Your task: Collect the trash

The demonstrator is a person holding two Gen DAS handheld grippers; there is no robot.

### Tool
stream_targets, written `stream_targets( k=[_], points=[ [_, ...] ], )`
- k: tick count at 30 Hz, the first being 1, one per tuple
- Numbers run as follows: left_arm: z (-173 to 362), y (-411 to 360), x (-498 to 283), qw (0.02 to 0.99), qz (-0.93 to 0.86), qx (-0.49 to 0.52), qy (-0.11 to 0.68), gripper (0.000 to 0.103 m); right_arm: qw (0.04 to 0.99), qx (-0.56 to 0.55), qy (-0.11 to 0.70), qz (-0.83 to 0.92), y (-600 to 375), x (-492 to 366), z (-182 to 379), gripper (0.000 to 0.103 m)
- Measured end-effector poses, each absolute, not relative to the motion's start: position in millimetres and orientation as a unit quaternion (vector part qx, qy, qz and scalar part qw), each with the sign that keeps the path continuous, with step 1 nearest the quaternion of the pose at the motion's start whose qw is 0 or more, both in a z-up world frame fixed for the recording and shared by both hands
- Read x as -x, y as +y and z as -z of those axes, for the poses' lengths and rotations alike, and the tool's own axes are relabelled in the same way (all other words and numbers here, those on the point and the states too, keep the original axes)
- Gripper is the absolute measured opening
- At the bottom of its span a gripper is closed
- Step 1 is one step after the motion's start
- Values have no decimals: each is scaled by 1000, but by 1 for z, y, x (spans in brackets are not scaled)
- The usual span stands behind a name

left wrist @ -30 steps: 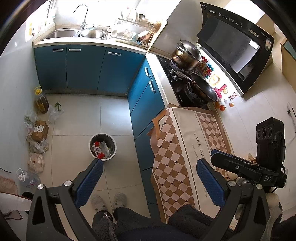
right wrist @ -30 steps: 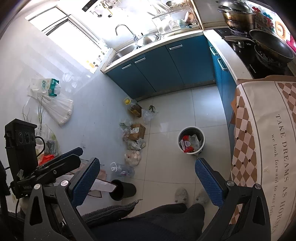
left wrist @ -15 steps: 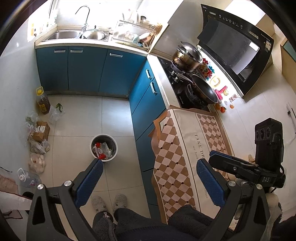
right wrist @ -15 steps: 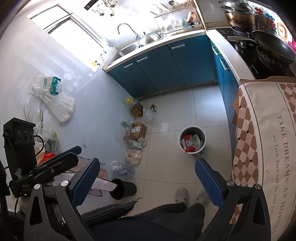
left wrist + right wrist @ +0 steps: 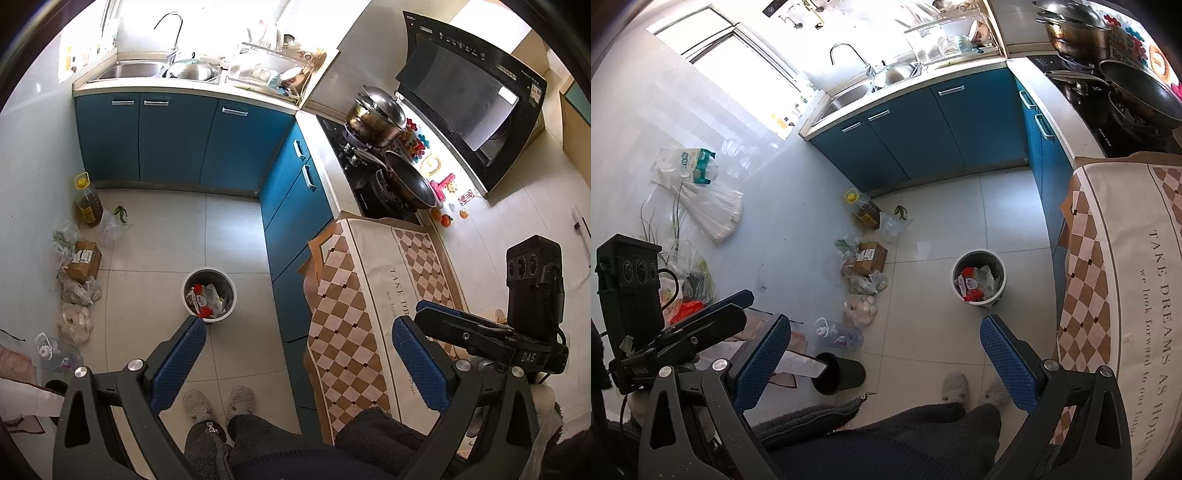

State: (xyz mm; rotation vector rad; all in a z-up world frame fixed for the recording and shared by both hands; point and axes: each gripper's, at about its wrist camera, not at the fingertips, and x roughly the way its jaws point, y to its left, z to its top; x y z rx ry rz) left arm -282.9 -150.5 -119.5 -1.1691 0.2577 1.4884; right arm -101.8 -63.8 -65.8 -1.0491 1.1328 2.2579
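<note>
My view creeps nearer the trash bin (image 5: 209, 293), already holding wrappers; my left tool (image 5: 295, 363) and right tool (image 5: 884, 360) both gape, carrying nothing.

Standing on the floor: one round grey trash bin (image 5: 209, 291), one brown cardboard box (image 5: 84, 260), one yellow-capped oil bottle (image 5: 88, 199), two grey slippers (image 5: 218, 404).
</note>
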Motion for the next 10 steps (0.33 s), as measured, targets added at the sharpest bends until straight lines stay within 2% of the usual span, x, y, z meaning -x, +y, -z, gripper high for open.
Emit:
stream_targets(
  k=[10],
  points=[
    [118,-150,288,578,-636,498,110,103,194,379,400,-812,-66,103,67,103]
  ],
)
